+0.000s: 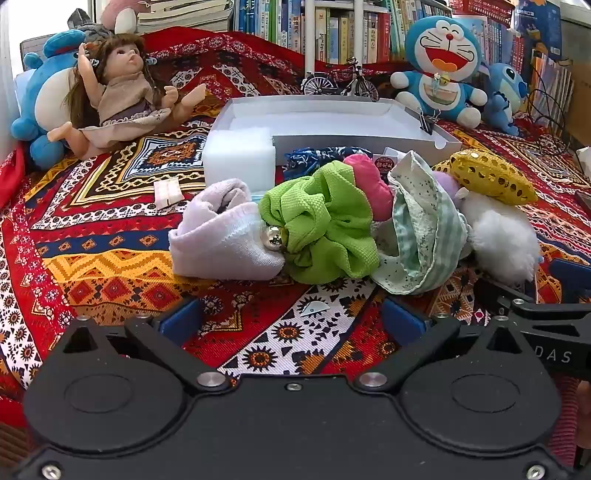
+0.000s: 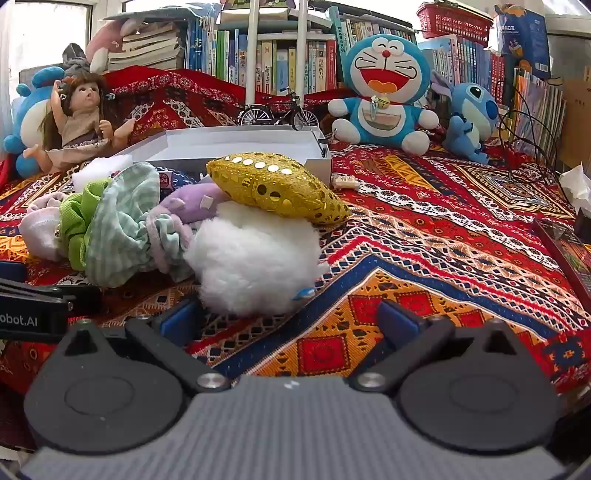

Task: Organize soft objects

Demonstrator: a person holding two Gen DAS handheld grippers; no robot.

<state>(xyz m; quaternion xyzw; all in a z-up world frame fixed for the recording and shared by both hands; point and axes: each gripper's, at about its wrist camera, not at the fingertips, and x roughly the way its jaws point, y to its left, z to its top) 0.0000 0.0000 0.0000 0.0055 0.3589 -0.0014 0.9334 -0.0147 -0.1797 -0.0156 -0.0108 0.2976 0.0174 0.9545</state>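
Pink plush heart [image 1: 370, 184] shows only leftward; gold sequined cushion [image 2: 277, 186] lies crosswise on white fluff [image 2: 255, 258]; both grippers [image 1: 291, 317] [image 2: 291, 314] spread, empty.

a lived-in room at home, likely a child's room or study. a patterned red cloth [image 2: 424, 236] covers the surface. behind it stand packed bookshelves [image 2: 280, 62], with a red basket [image 2: 454, 20] on top of them. on the cloth, in front of the shelves, sit a blue cat plush [image 2: 384, 92], a doll [image 1: 122, 88], a toy bicycle [image 1: 340, 81] and a white box [image 1: 332, 118].
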